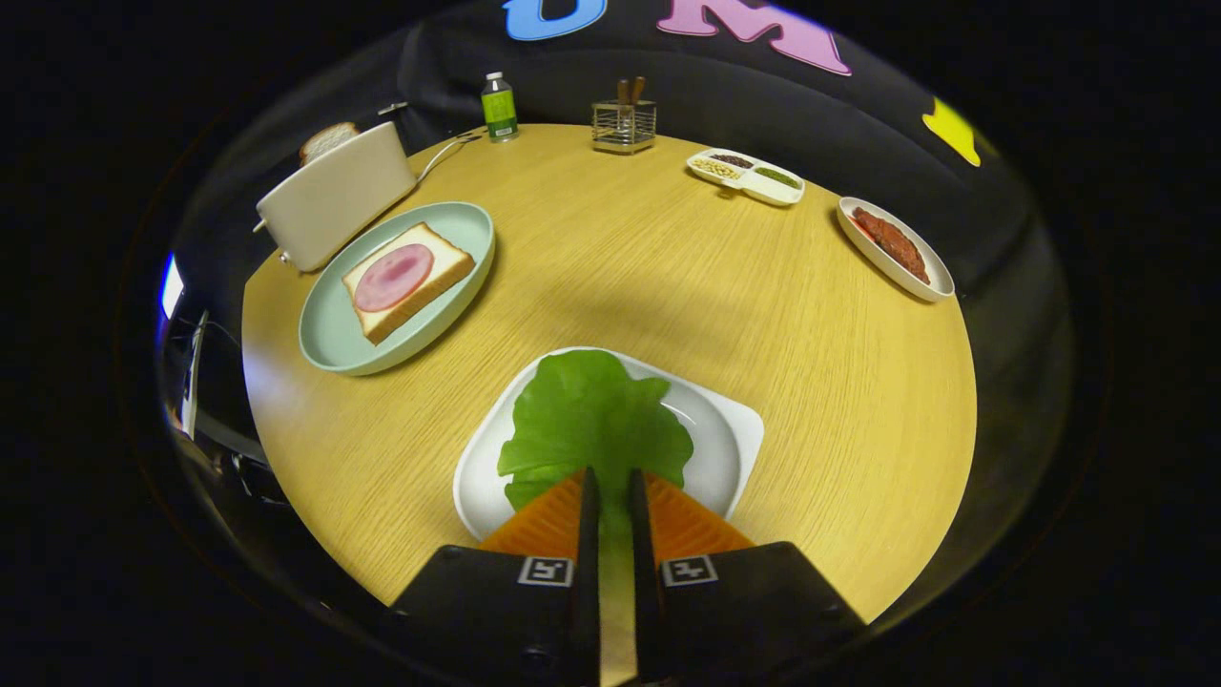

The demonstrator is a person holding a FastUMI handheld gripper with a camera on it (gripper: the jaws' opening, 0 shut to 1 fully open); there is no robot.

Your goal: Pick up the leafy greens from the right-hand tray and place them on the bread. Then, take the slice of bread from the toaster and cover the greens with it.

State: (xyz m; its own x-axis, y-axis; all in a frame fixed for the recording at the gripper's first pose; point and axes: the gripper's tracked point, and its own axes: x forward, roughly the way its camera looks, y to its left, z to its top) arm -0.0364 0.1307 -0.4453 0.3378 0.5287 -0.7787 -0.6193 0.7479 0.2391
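A: What is seen in the gripper view, nearest the camera?

B: The gripper (610, 482) is seen low over a white tray (739, 439), its two orange fingers (544, 520) drawn almost together. The near edge of the lettuce leaf (591, 415) is pinched in the narrow slot between them, green showing right down the gap, so the leaf is judged to be clamped by both fingers. Whether the leaf is already lifted off the tray cannot be told.

A: Why is it gripped at the edge?

B: A flat leaf lying in a shallow tray is judged to be caught most easily by its rim, where the fingers can be slid either side.

A: And where is the leaf to be taken?

B: Beyond the fingers and to the left, a mint-green plate (458, 229) is set on the round wooden table (668, 277), holding a bread slice (444, 262) topped with a pink round of ham (393, 277). The filling is laid face up, presumably so the greens can be dropped straight on.

A: And the covering slice?

B: It is seen standing in the slot of the cream toaster (334, 196), just behind the plate: a second slice of bread (327, 140), kept upright so its top can be pinched later.
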